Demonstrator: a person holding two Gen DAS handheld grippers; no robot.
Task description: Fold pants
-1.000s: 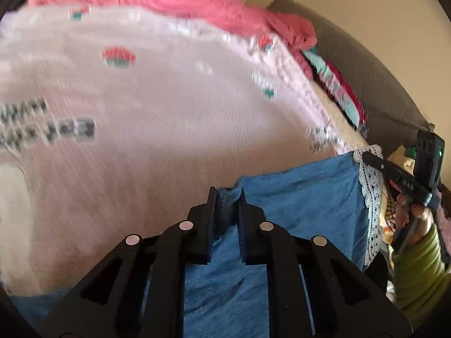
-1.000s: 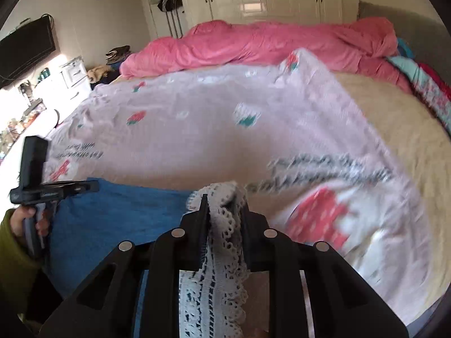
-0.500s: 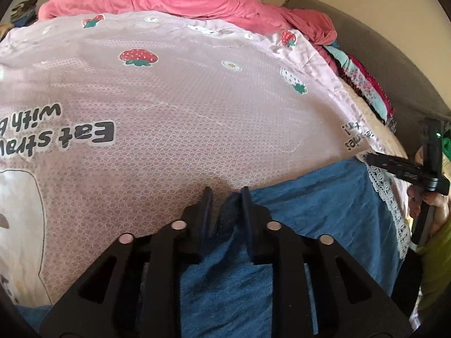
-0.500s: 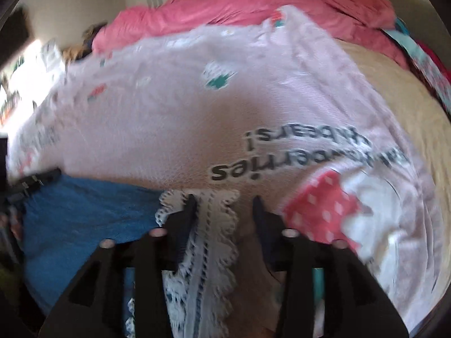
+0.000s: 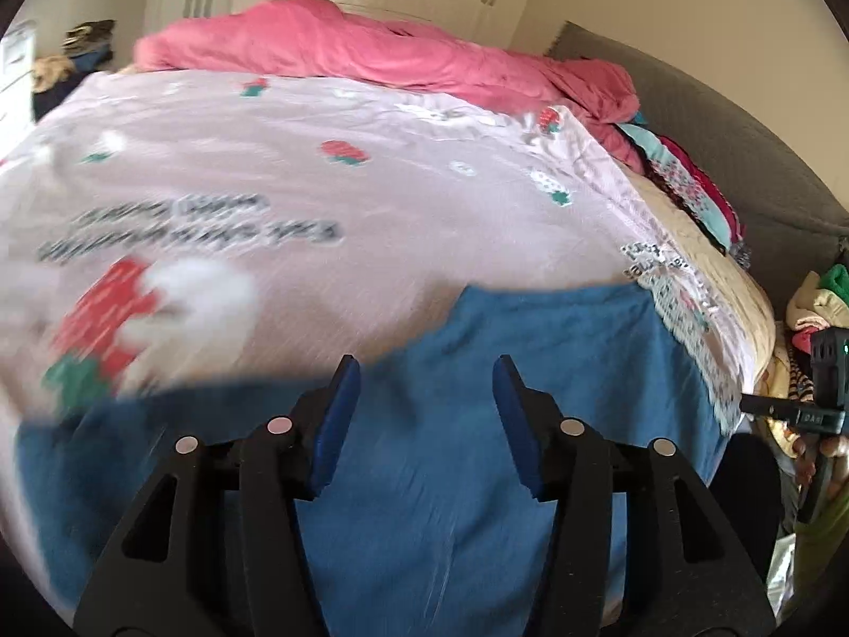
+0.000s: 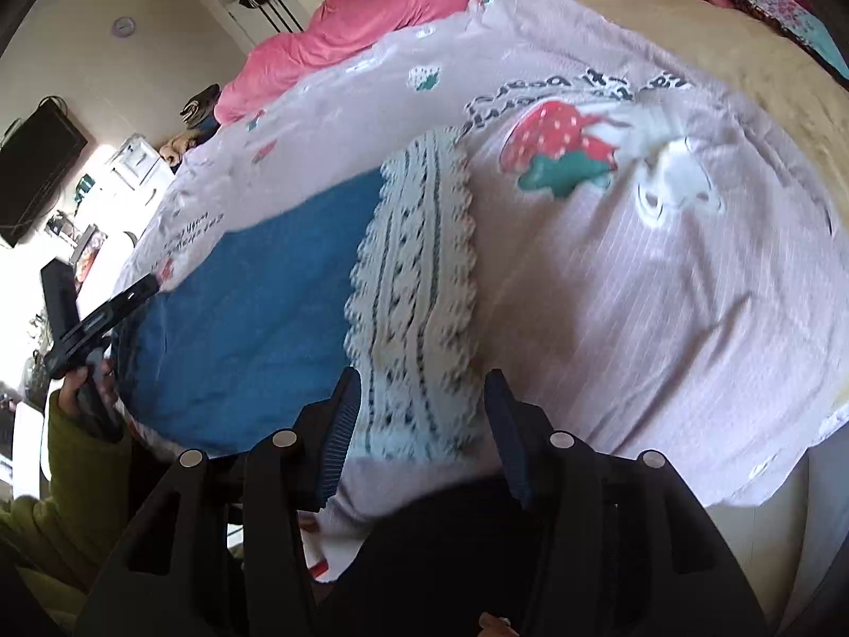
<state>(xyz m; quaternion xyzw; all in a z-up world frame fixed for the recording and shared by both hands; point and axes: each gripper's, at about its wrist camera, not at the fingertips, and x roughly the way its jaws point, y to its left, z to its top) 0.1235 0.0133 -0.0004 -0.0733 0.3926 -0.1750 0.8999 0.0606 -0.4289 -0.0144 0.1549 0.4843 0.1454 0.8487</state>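
Note:
Blue pants point(image 5: 530, 371) lie flat on the near edge of the bed; their white lace hem point(image 6: 419, 286) is at the right end. My left gripper point(image 5: 422, 371) is open and empty just above the blue cloth. My right gripper point(image 6: 419, 379) is open and empty over the near end of the lace hem. The pants also show in the right wrist view point(image 6: 254, 292). The left gripper shows there at the far left point(image 6: 101, 318), and the right one at the right edge of the left wrist view point(image 5: 785, 409).
The bed is covered by a pale pink strawberry-print sheet point(image 5: 318, 201) with a rumpled pink duvet point(image 5: 371, 53) at the far side. Folded coloured clothes point(image 5: 690, 186) lie by the grey headboard point(image 5: 743, 132). A clothes pile point(image 5: 817, 302) sits to the right.
Both grippers were shut on the pants, left on the blue cloth, right on the lace hem. Both have opened and pulled back, and the pants now lie on the bed.

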